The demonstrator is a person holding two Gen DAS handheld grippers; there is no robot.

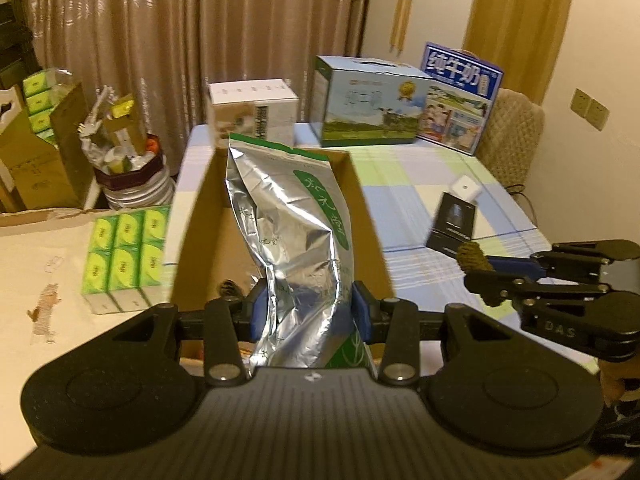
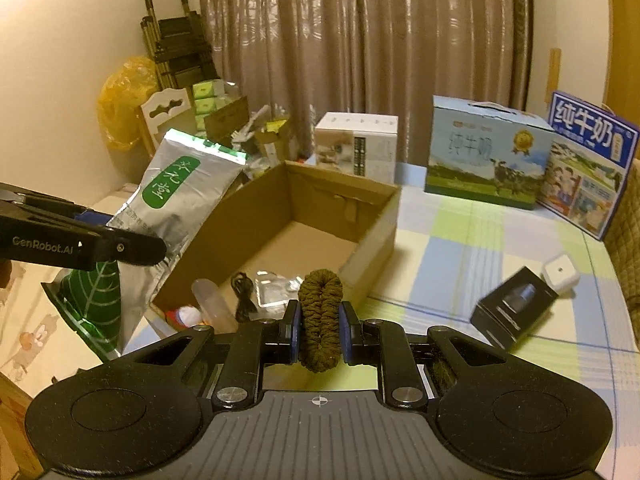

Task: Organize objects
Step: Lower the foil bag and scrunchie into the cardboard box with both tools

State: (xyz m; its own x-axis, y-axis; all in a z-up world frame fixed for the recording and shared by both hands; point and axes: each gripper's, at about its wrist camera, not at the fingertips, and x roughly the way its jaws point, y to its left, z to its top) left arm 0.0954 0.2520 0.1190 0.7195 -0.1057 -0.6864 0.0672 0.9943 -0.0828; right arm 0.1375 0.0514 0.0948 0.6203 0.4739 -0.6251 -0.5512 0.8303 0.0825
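My left gripper clamps the crinkly, slippery foil pouch low at frame centre above the cardboard box (floppy top), while the right gripper pinches a soft scrunchie.

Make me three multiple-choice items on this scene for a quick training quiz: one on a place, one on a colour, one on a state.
1. Where does the black box lie?
A. in the cardboard box
B. on the checked tablecloth
C. on the floor

2. What colour is the label on the silver bag?
A. red
B. blue
C. green

3. What is the right tool doing?
A. clamping a brown knitted band
B. standing open
C. gripping the bag

Answers: 1 B, it rests on the tablecloth beside the cardboard box; 2 C, green oval; 3 A, pads press the band.
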